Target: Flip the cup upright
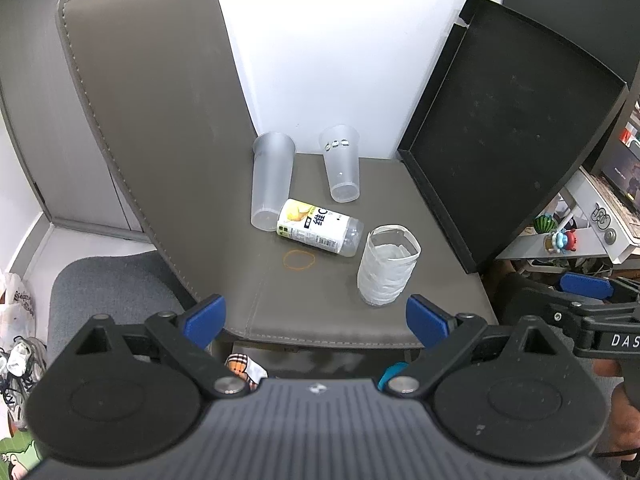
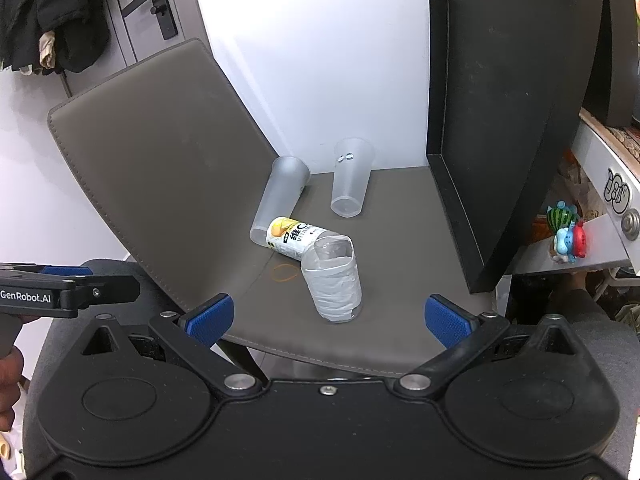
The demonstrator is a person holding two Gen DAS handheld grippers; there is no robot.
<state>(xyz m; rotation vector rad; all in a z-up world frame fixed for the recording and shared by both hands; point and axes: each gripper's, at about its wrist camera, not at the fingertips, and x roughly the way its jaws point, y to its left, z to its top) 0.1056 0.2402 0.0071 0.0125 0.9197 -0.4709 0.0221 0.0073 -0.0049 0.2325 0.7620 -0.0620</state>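
Note:
Two clear plastic cups stand on the grey chair seat [image 1: 340, 304]. The left cup [image 1: 272, 180] [image 2: 280, 200] is frosted and leans toward the chair back. The right cup [image 1: 341, 162] [image 2: 350, 178] stands mouth up. A tape-wrapped cup [image 1: 386, 270] [image 2: 334, 284] stands upright near the front. A labelled bottle [image 1: 320, 227] [image 2: 298, 238] lies on its side between them. My left gripper [image 1: 316, 320] and right gripper [image 2: 328, 320] are both open and empty, held before the seat's front edge. The right gripper also shows at the right edge of the left wrist view [image 1: 588, 300].
A black tray [image 1: 512, 128] [image 2: 500, 120] leans upright at the seat's right side. The chair back [image 1: 152, 120] rises on the left. An orange rubber band [image 1: 298, 260] lies on the seat. Shelves with toys [image 1: 560, 238] stand to the right.

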